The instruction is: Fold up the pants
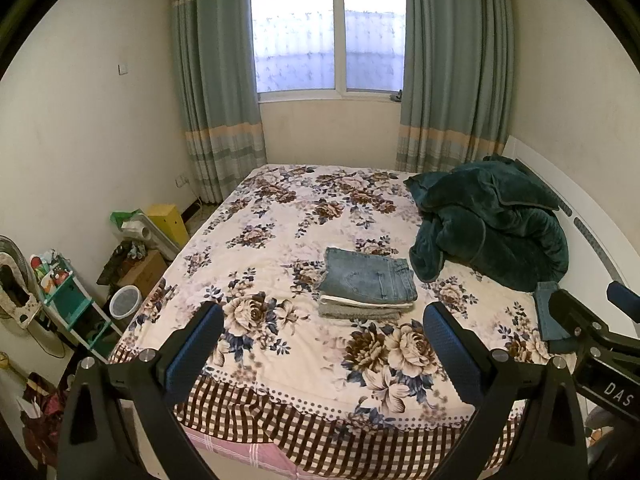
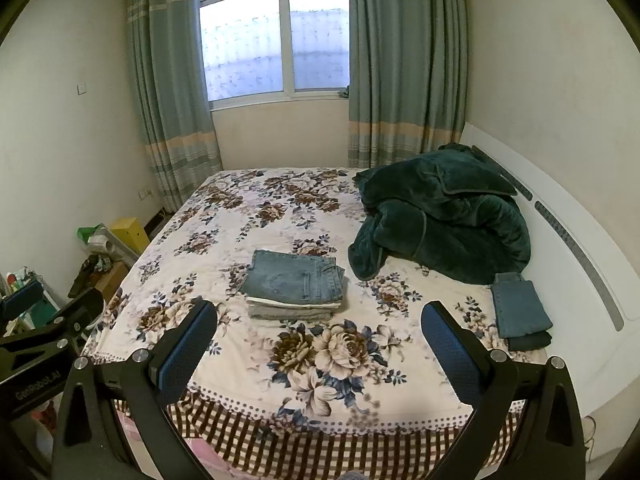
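Both the left tongs [image 1: 322,344] and right tongs [image 2: 319,342] hover spread and empty, with the folded jeans [image 2: 294,280] stacked just ahead on the bed [image 2: 240,216].

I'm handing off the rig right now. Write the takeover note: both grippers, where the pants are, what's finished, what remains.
Left gripper: open, empty, hovering over the bed's near edge.
Right gripper: open, empty, beside it.
Stack of folded garments topped by light blue jeans: mid-bed on the floral bedsheet, looks finished.
Smaller folded pile, blue denim over dark cloth: right side, near the white headboard.
Crumpled dark green plush blanket: behind them.
Left: no unfolded pants visible; check.
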`<state>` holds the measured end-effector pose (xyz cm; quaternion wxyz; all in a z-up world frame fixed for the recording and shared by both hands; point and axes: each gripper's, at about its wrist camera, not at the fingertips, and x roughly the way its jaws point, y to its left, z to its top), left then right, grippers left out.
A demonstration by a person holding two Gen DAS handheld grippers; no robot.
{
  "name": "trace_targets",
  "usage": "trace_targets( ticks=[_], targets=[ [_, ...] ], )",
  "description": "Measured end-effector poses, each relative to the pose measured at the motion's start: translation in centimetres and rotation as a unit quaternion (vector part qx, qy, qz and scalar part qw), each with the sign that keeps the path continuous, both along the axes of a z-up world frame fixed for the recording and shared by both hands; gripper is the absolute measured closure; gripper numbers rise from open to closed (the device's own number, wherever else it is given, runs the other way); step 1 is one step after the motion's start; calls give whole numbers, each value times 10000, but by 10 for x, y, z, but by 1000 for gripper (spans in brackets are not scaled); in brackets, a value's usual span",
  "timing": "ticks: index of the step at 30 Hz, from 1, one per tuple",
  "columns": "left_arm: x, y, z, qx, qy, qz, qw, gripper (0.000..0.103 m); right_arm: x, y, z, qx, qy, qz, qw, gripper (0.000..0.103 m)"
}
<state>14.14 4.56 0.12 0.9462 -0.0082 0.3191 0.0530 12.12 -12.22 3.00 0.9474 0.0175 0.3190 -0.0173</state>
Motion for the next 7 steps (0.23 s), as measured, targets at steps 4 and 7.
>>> trace_targets(
  ticks=[4,7],
  targets=[
    [-4,1,3,3,-46,37,10000,1,-2,4,0,5,-5,13,10000,0],
    [-8,2,5,4,-83,45,10000,1,-3,7,0,9,-11,21,10000,0]
  ],
)
